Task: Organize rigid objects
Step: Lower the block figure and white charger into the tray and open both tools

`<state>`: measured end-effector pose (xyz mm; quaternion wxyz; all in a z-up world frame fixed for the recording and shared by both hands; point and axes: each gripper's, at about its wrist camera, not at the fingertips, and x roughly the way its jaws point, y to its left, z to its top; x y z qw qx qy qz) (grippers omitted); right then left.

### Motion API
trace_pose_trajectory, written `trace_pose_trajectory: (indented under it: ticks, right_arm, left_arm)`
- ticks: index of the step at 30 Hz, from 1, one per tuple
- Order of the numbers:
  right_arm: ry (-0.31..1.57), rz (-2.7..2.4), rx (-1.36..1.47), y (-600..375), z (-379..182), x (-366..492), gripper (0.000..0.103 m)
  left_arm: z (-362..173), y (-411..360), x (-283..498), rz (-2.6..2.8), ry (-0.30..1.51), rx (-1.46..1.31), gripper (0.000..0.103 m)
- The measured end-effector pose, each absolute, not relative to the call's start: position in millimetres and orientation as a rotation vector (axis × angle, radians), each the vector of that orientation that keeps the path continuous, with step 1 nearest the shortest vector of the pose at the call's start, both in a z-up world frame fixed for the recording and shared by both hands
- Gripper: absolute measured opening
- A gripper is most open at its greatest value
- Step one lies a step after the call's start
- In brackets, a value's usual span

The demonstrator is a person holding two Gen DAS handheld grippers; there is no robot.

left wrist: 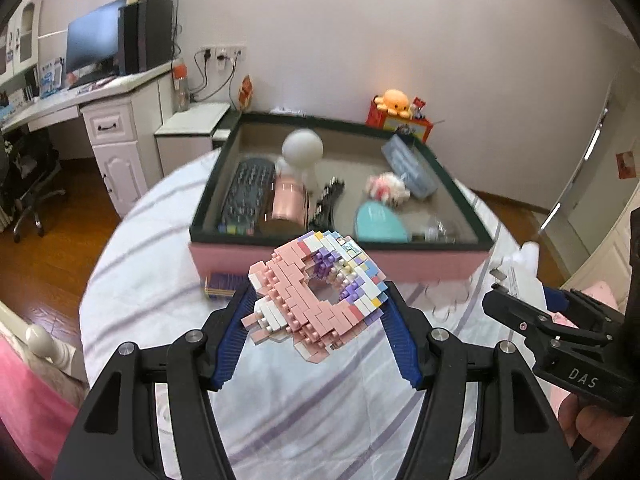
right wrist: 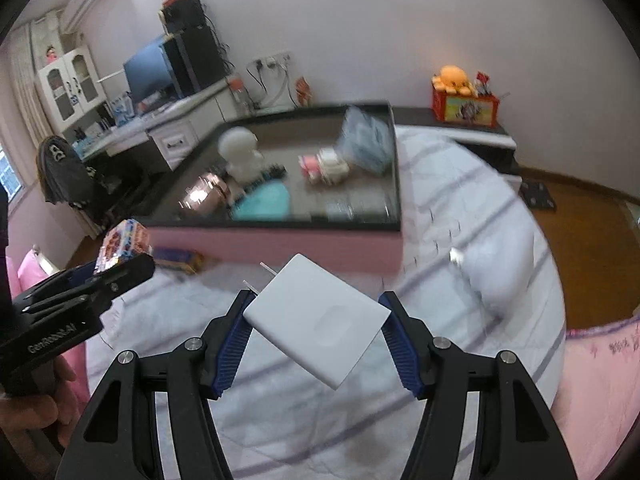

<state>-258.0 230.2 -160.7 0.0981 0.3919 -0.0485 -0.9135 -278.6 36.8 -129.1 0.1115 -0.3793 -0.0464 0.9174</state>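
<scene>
My left gripper clamps a pink-and-pastel toy-brick model at mid-frame. My right gripper pinches a flat white square charger, below the pink-sided tray.

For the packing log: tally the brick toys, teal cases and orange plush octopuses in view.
Brick toys: 2
Teal cases: 1
Orange plush octopuses: 1
Total: 4

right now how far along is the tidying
Well along. The pink box already holds a remote, white figure, teal case and more. In hand: the left gripper grips a pink brick model, the right gripper a white charger. Left on the bedsheet: a small striped box.
</scene>
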Motion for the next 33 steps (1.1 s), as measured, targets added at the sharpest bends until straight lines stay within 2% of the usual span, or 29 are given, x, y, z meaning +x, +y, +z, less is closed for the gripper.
trace_pose_trajectory:
  ticks: [6, 12, 23, 33]
  right_arm:
    - [-0.099, -2.725, 1.074, 223, -131, -293, 0.065]
    - [-0.053, -2.743, 1.085, 223, -130, -339, 0.065]
    - [-0.003, -2.722, 1.197, 224, -169, -401, 0.065]
    - [0.053, -2.720, 1.231, 219, -188, -413, 0.066]
  left_arm:
    - [-103, 41, -310, 2.691, -0.134, -1.046, 0.064]
    - [-97, 53, -360, 2.664, -0.142, -1.041, 0.064]
    - [-128, 72, -418, 2.640, -0.111, -1.124, 0.064]
    - [-152, 73, -438, 2.632, -0.074, -1.222, 0.066]
